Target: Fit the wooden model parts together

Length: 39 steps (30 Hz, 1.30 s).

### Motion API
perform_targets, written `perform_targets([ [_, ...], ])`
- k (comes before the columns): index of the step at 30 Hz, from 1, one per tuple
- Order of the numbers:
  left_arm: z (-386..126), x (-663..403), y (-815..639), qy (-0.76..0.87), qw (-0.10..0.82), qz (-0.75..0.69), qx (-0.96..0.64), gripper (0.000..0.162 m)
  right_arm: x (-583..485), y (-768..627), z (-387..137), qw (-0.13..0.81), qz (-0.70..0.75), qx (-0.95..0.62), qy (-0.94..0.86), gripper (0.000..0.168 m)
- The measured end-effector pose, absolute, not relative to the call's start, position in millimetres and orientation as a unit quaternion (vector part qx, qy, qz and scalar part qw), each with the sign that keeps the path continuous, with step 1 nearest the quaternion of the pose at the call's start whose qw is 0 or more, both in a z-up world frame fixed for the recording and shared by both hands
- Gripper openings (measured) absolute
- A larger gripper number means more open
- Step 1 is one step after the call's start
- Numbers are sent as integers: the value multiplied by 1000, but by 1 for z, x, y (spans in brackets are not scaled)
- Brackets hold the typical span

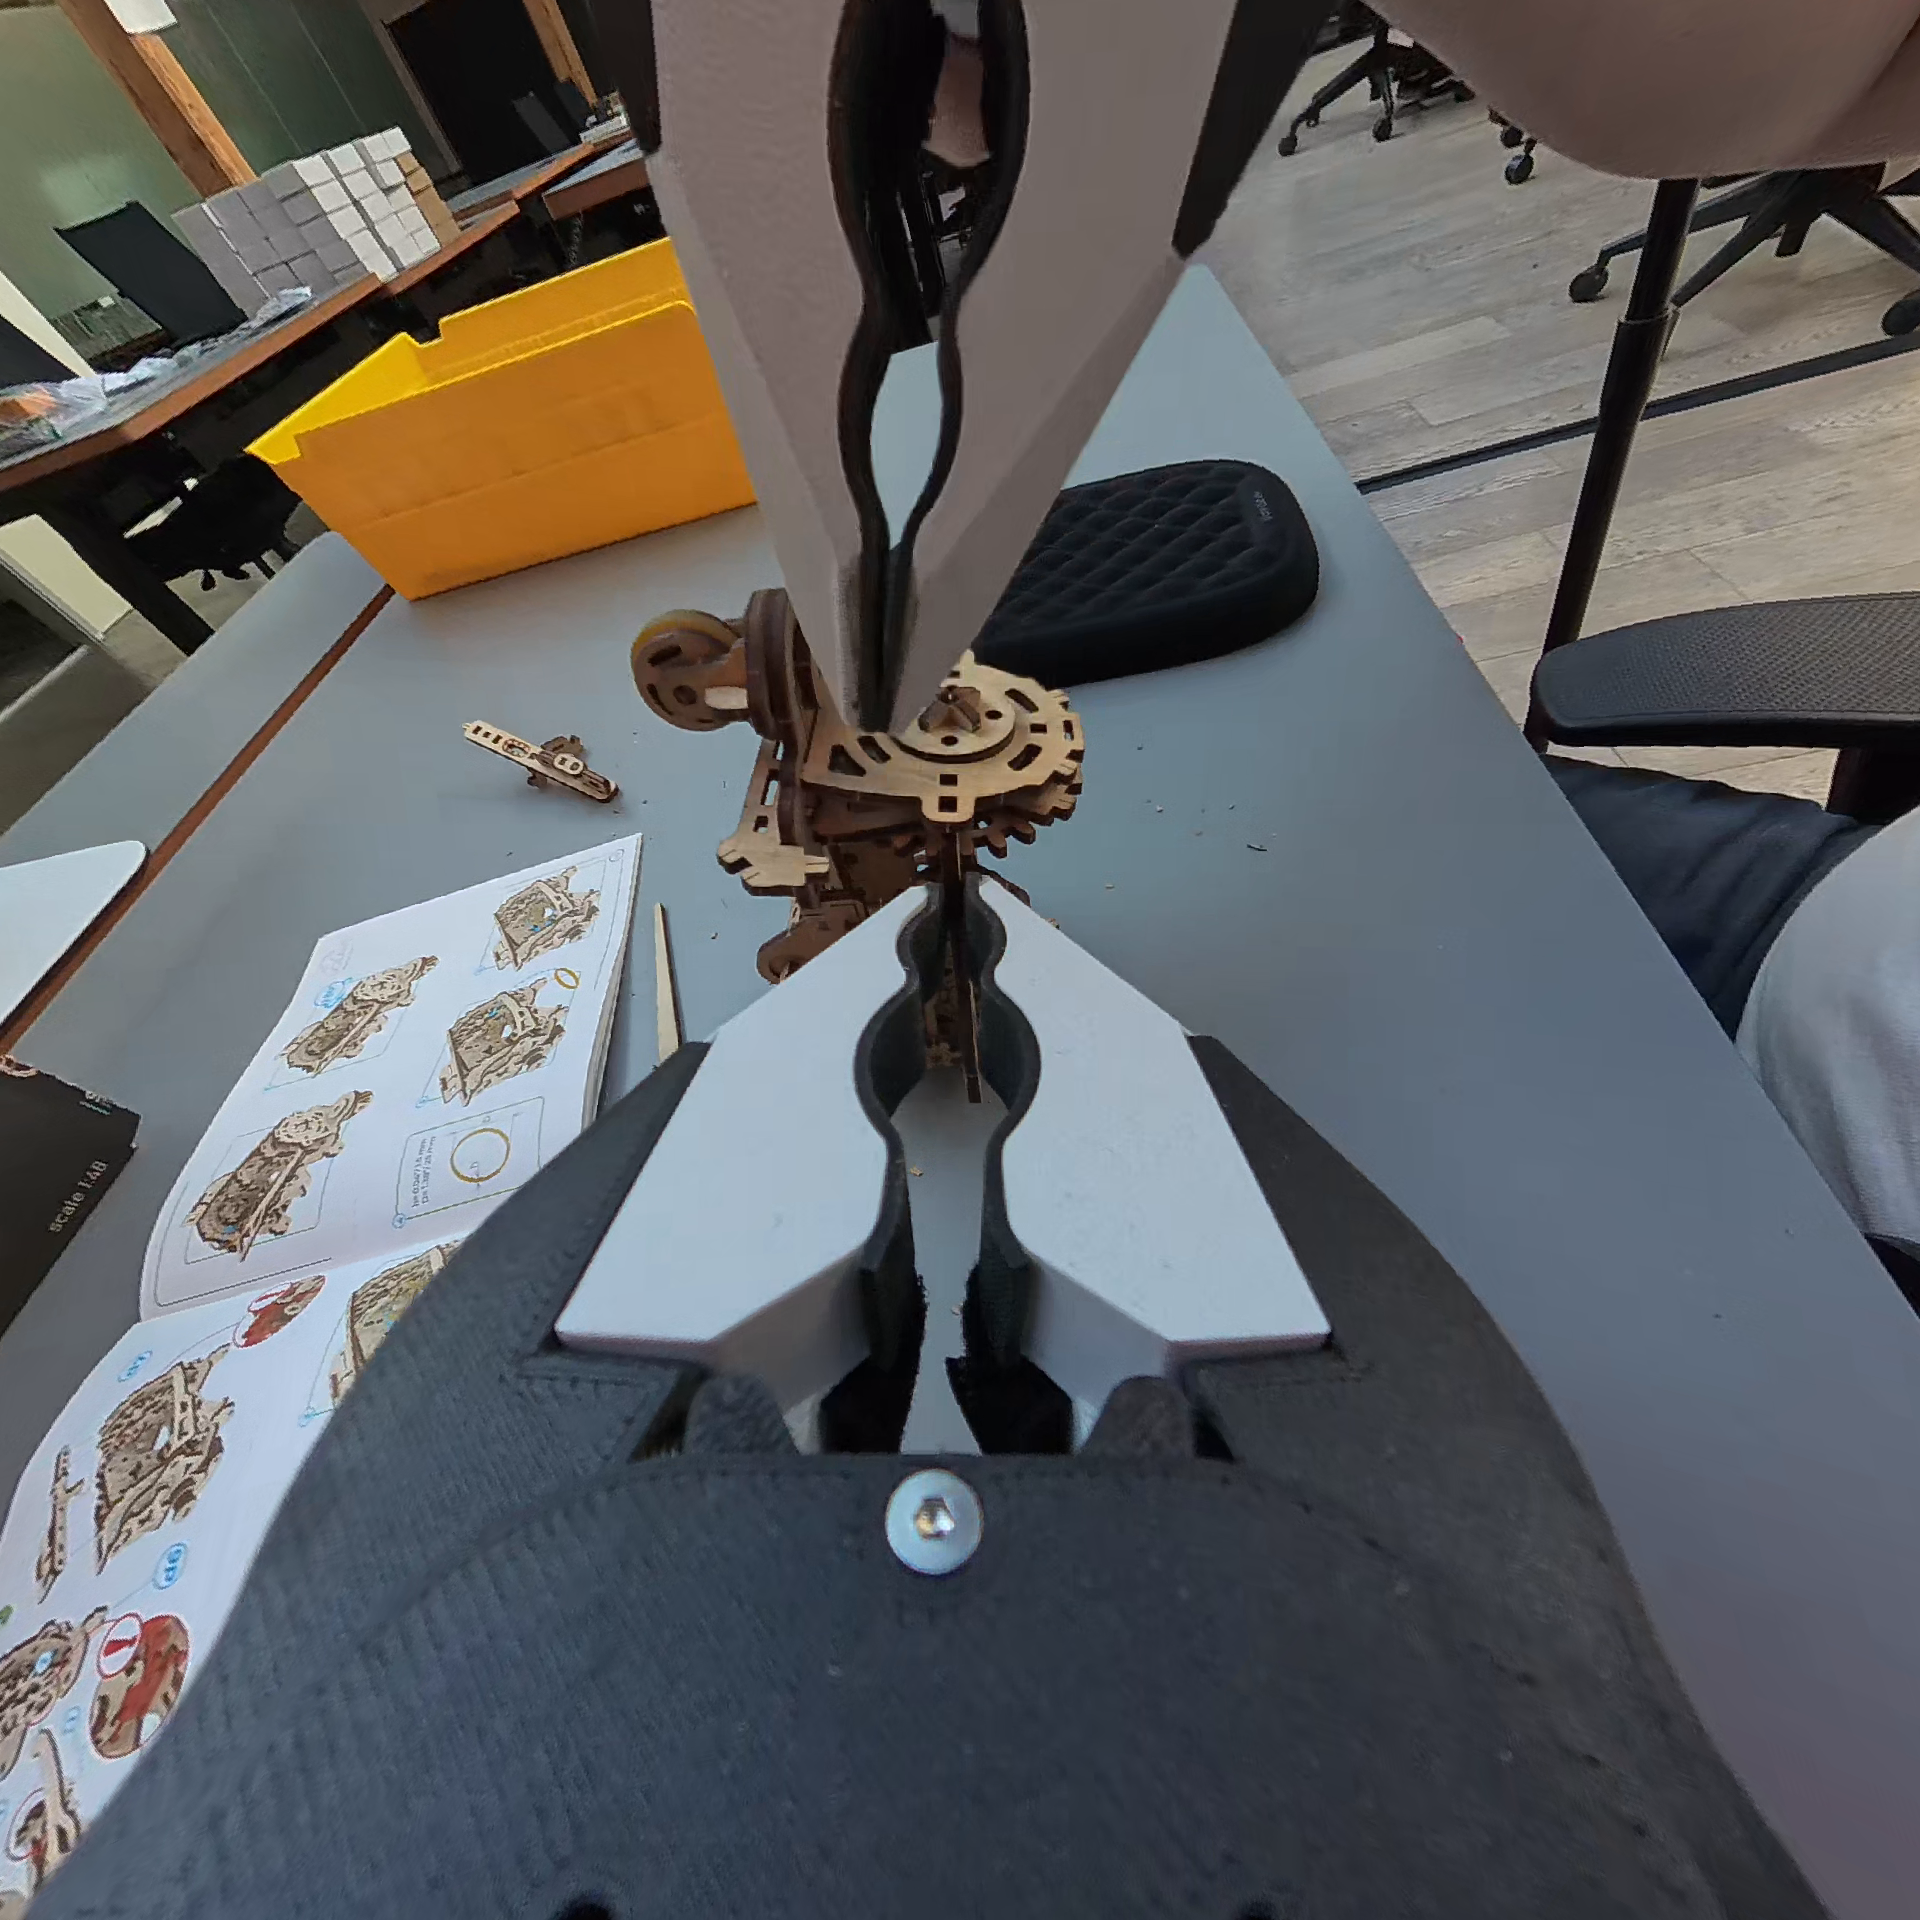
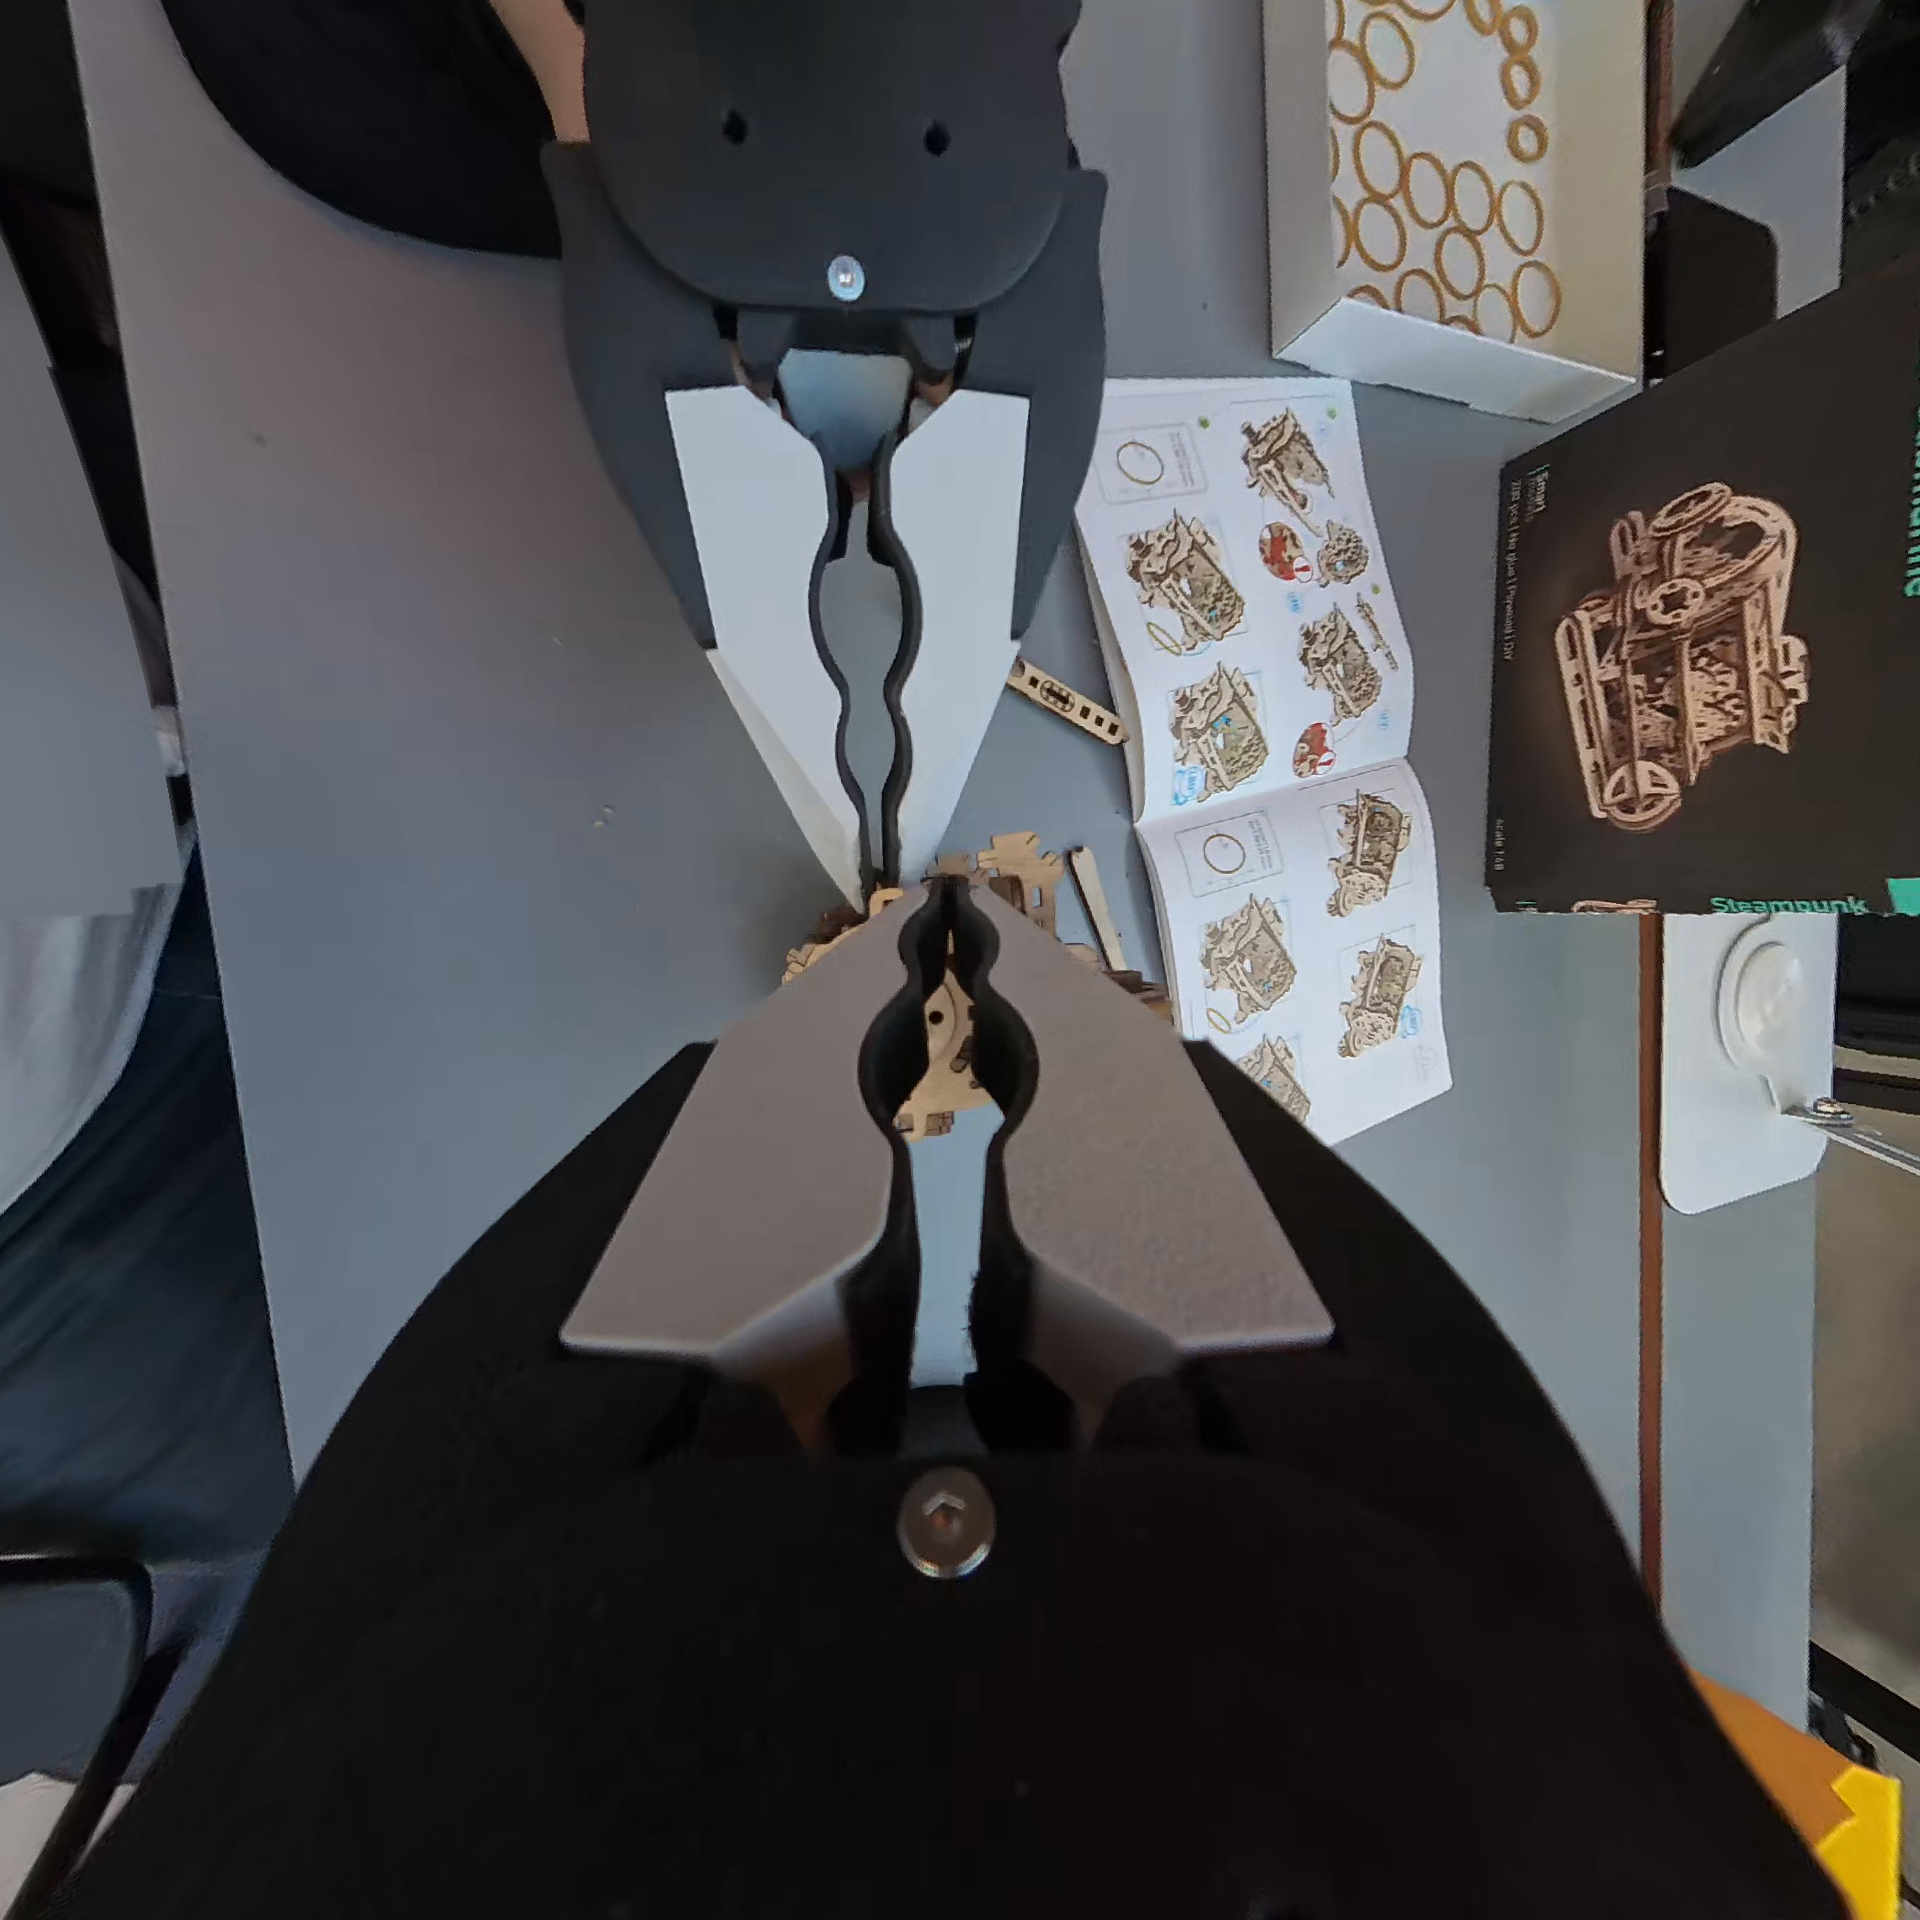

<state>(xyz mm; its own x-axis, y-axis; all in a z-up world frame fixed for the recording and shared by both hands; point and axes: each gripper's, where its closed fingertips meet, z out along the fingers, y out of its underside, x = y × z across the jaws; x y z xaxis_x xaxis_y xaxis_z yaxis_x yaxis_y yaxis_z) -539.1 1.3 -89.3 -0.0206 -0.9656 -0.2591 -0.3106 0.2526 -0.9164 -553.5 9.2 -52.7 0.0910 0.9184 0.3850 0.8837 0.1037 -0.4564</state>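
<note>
The wooden model (image 1: 914, 790), a brown laser-cut assembly with a gear disc on top and a wheel at its far left, stands on the grey table (image 1: 1351, 1039). My left gripper (image 1: 948, 896) is shut on a thin upright plate at the model's near side. My right gripper (image 1: 878, 715) comes down from above and is shut on the model's top edge beside the gear disc. In the right wrist view my right gripper (image 2: 945, 888) covers most of the model (image 2: 940, 1049), and the left gripper (image 2: 878, 868) meets it tip to tip from the far side.
A loose wooden part (image 1: 540, 764) and a wooden stick (image 1: 665, 982) lie left of the model. An open instruction booklet (image 1: 416, 1039) lies at the left, a yellow bin (image 1: 520, 436) behind, a black padded cushion (image 1: 1153, 561) at the right. A black box (image 2: 1704, 675) and a white box of rubber bands (image 2: 1455, 187) lie beyond the booklet. The tips of both grippers are at nearly the same place.
</note>
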Motion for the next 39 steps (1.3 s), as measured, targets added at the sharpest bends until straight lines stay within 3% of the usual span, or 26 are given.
perform_targets([
  [3,-89,-540,2,630,482,-336,-509,0,-550,7,-70,277,25,-681,-678,0],
  [8,-87,-541,0,630,486,-337,-503,0,-555,5,-54,310,40,-676,-668,0],
  [11,-90,-541,1,636,482,-330,-505,0,-552,5,-71,288,30,-681,-673,0],
  [15,-88,-541,1,633,485,-334,-504,0,-558,0,-47,328,56,-676,-657,0],
  [18,-86,-541,1,631,485,-335,-504,0,-553,2,-69,292,36,-687,-664,1],
  [23,-88,-542,0,631,483,-338,-505,0,-562,1,-47,340,60,-677,-649,0],
  [27,-90,-541,1,632,477,-336,-509,0,-554,5,-71,305,34,-689,-657,0],
  [39,-86,-544,6,623,487,-336,-512,0,-557,6,-41,358,55,-687,-630,0],
])
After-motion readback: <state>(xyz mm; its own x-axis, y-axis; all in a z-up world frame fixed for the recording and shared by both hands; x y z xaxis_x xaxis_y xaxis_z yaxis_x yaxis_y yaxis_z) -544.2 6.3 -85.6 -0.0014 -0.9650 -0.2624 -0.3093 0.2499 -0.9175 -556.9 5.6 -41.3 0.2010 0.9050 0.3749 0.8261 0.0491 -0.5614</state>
